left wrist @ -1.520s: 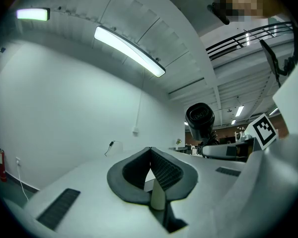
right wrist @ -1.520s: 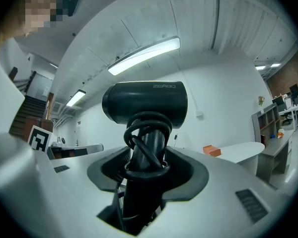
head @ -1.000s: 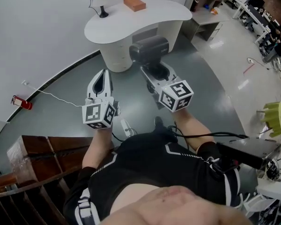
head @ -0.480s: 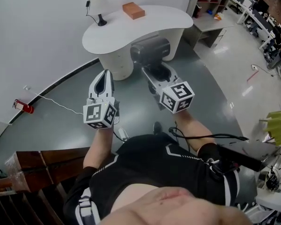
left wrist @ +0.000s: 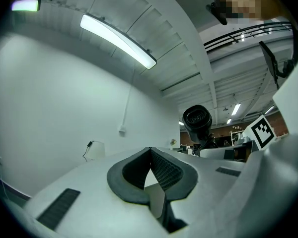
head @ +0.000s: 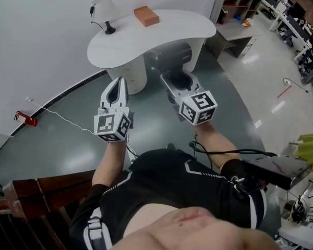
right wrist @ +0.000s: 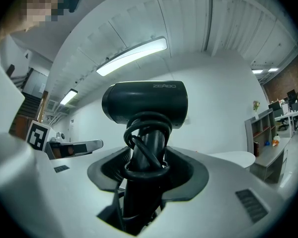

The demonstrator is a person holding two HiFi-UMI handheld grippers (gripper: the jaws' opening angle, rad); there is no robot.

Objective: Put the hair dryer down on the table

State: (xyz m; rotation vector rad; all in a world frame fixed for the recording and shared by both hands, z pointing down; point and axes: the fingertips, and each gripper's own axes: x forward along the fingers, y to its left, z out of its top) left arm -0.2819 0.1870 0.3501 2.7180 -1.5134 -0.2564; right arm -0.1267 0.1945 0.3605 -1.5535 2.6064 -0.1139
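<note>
A person carries a black hair dryer [head: 169,56] toward a white, kidney-shaped table [head: 161,30]. The dryer is in the air off the table's near edge, not yet over the top. The right gripper [head: 175,79] is clamped on the dryer's handle, its ribbed dark pads pressing either side. The blunt, matte barrel stands upright above the jaws, a hold that looks chosen to keep the weight balanced for the set-down. A glossy cord [right wrist: 144,148] is looped round the handle, apparently to keep it from trailing. The left gripper [head: 117,82] rides alongside with its jaw tips together on nothing, seemingly held in reserve. A small lamp [head: 101,9] occupies the table's far left end and an orange-brown box [head: 146,16] sits near the far edge, leaving the smooth near side free.
</note>
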